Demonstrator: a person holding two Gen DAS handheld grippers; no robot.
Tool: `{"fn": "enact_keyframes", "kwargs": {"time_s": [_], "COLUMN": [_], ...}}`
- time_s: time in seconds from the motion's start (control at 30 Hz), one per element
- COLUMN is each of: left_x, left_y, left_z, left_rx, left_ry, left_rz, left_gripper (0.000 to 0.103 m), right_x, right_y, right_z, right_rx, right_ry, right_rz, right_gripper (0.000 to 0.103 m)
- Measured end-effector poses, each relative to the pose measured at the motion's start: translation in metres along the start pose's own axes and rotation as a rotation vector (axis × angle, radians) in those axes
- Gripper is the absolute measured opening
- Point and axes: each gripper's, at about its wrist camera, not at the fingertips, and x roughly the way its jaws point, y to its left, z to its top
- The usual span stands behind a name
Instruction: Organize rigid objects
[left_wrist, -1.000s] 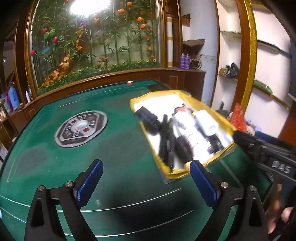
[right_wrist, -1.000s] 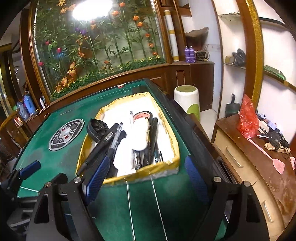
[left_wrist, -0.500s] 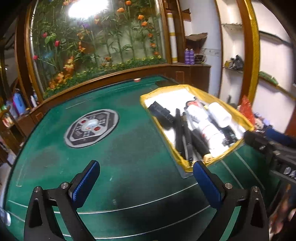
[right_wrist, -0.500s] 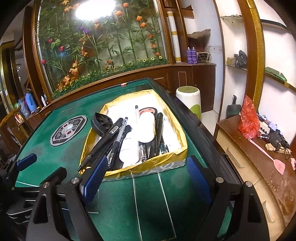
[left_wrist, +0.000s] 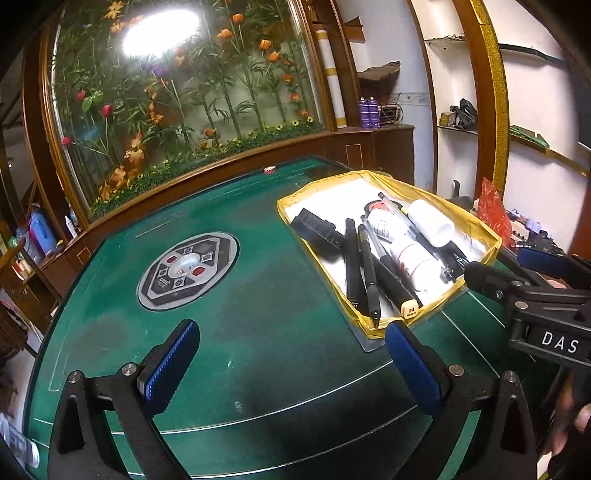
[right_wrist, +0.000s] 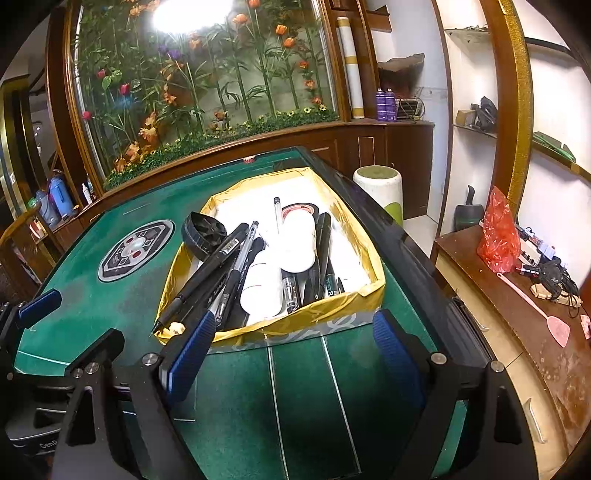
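While both grippers' fingers (right_wrist: 192, 345) gape, the tray (right_wrist: 306, 325) hugs the table edge (right_wrist: 413, 251).

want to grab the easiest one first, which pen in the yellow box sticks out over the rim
The long black pen at the left corner of the yellow box: its tip pokes past the rim; the other pens stay inside.
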Motion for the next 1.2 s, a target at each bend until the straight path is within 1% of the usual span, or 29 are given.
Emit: {"fn": "enact_keyframes", "kwargs": {"time_s": [0.3, 0.83, 0.93, 1.2], "left_x": [0.003, 0.010, 0.010, 0.011], "left_y": [0.002, 0.002, 0.002, 0.002], "left_z": [-0.001, -0.004, -0.005, -0.005], "left_rx": [-0.008, -0.006, -0.007, -0.003], "left_ry": [0.015, 0.037, 0.038, 0.041], "left_rz": [0.005, 0.008, 0.018, 0.010], "left_gripper": [0.102, 0.102, 0.102, 0.102], "right_x": [0.004, 0.004, 0.005, 0.004], "right_y": [0.003, 0.003, 0.003, 0.003], "right_z": [-0.002, -0.002, -0.002, -0.002], "right_rx": [0.003, 0.001, 0.001, 0.001], "right_ry": [0.013, 0.009, 0.010, 0.010], "right_rz": [0.005, 0.004, 0.003, 0.003], "right_gripper": [0.086, 0.086, 0.086, 0.086]}}
